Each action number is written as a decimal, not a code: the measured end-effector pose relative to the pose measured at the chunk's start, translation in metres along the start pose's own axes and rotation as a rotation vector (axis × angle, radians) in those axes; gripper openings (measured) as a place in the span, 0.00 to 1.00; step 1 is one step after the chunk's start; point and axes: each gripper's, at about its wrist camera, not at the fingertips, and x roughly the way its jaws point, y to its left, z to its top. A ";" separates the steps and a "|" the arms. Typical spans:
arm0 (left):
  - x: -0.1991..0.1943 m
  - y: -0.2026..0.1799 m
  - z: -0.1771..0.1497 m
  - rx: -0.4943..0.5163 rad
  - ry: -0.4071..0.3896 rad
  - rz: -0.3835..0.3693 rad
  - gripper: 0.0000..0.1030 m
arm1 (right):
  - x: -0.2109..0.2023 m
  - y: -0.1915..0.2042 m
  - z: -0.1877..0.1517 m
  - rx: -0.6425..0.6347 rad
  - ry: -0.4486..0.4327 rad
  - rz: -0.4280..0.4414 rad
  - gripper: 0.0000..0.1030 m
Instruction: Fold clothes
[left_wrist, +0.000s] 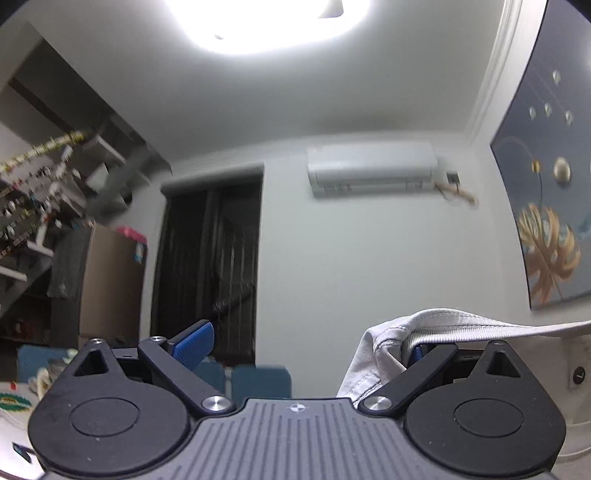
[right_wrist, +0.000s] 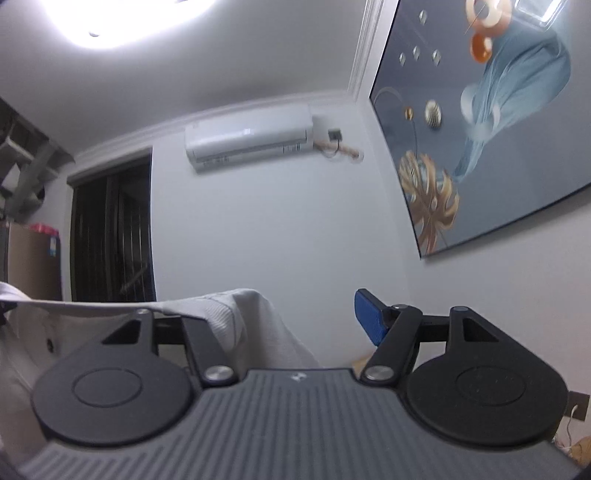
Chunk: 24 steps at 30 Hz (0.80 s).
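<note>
- So both grippers point slightly upward at the room, with a white garment (left_wrist: 384, 354) strung between them.
- Left gripper (left_wrist: 306, 343): fingers (left_wrist: 195, 345) stand wide apart. The near one has a blue ribbed pad, bare. The other is draped by the cloth, a hemmed, stitched edge hooked over it, not pinched.
- Right gripper (right_wrist: 295, 321): same deal mirrored, fingers (right_wrist: 369, 317) well apart, blue pad bare on one side, the other buried under a fold of the white garment (right_wrist: 236, 317).
- Fabric looks like soft cotton knit with a ribbed band and double stitching; the edge runs taut off toward the other gripper.
- Gripper bodies are matte black plastic with round discs, silver pivot screws and a grey grooved plate.
- No readable writing; a cardboard box (left_wrist: 110, 280) has a blue label too blurred to read.
- Room: pale walls, white wall-mounted air conditioner (left_wrist: 371, 168), dark doorway (left_wrist: 210, 266), a big blue-grey canvas (right_wrist: 491, 129) with gold leaves and orange rings, bright ceiling light (left_wrist: 266, 22), cluttered shelves (left_wrist: 40, 206) on the left.
</note>
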 end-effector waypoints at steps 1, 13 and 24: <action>0.020 0.000 -0.014 0.009 0.033 -0.006 0.96 | 0.013 -0.001 -0.010 -0.008 0.030 -0.003 0.66; 0.297 -0.035 -0.215 0.074 0.314 0.004 0.96 | 0.264 -0.010 -0.178 -0.046 0.368 -0.001 0.66; 0.536 -0.091 -0.551 0.074 0.555 -0.038 1.00 | 0.507 -0.049 -0.437 0.004 0.585 -0.096 0.69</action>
